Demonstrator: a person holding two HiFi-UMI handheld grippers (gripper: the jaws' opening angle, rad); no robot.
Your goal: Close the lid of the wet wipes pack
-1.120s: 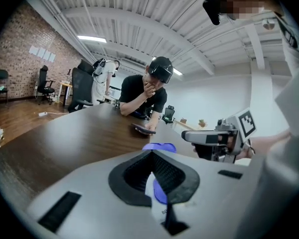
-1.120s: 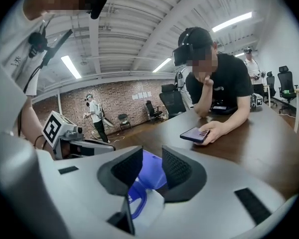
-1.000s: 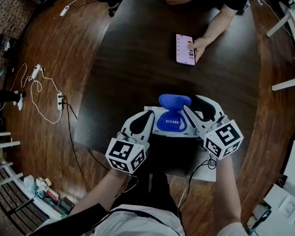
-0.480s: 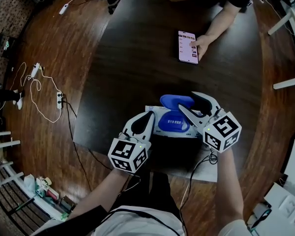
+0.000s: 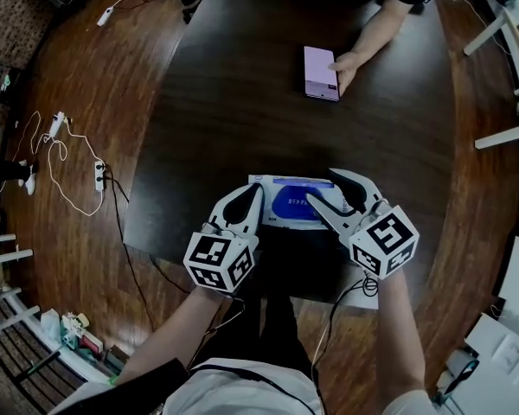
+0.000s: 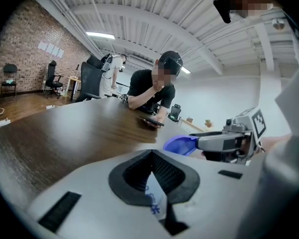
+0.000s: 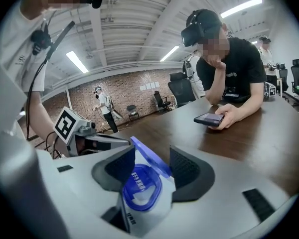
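Wet wipes pack (image 5: 285, 224) lies at the bench's (image 5: 242, 102) near edge, its left rim pinched in the clenched left claw (image 5: 258, 190). The right claw (image 5: 322, 187), its jaws just spread wide, straddles the tilted blue lid (image 5: 290, 204) without pressing it. Farther off, a person's hand (image 5: 344, 63) rests beside a phone (image 5: 320, 73).

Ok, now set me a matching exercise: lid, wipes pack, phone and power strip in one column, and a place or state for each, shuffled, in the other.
Things:
1. lid
2. wipes pack
3. phone
4. power strip

Places or states:
A. on the floor, left of the table
B. at the near edge of the table
C. blue, tilted up, not shut
D. far side of the table, at a person's hand

Pairs: 1-C, 2-B, 3-D, 4-A
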